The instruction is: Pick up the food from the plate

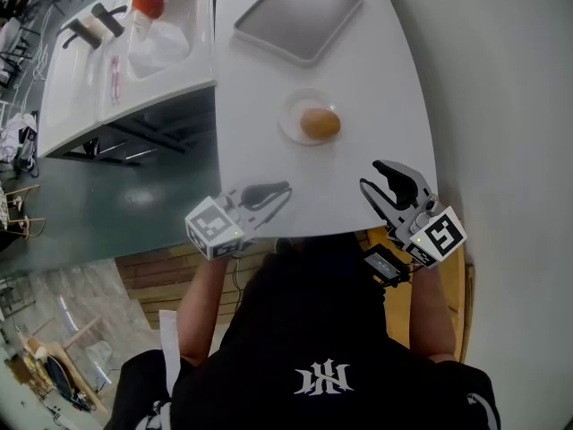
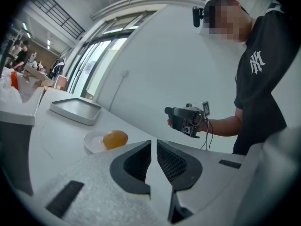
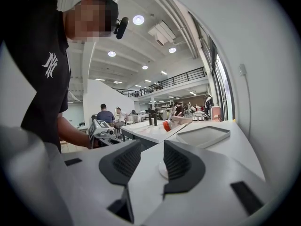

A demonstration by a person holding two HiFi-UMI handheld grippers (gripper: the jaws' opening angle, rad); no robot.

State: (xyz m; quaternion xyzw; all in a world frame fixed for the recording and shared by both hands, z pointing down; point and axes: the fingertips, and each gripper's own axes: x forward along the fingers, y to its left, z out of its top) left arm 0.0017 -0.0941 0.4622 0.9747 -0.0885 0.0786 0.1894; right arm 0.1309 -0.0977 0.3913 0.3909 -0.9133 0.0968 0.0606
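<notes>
Nearest to the camera is the person's black shirt (image 1: 313, 330). It carries a white emblem (image 1: 320, 379) of joined letters, which I cannot read with certainty. The only other print is on the cubes of both grippers, which bear black and white square markers and no words.

The left gripper (image 1: 269, 191) hangs over the near edge of the white table (image 1: 260, 79). Its fingers are pressed together and there is nothing between them. The right gripper (image 1: 372, 176) is over the near right corner of the table. Its fingers stand apart with only air between them.

The table top is plain, smooth and white. Near its middle stands a small white plate (image 1: 290, 124), and the food (image 1: 320, 123), a round orange-brown piece, lies on its right part, well apart from both grippers. Further away, at the far end of the table, a flat grey tray (image 1: 300, 14) lies empty.

On the left, across a dark green floor (image 1: 98, 195), a second white table (image 1: 81, 88) holds two black-handled tools (image 1: 94, 23), a clear bag (image 1: 161, 43) and something red (image 1: 147, 4).

The room is a big hall with a high ceiling, round lamps (image 3: 138, 20), an upper gallery with a railing (image 3: 174, 81), tall windows, and people (image 3: 104, 114) sitting at the far tables.
</notes>
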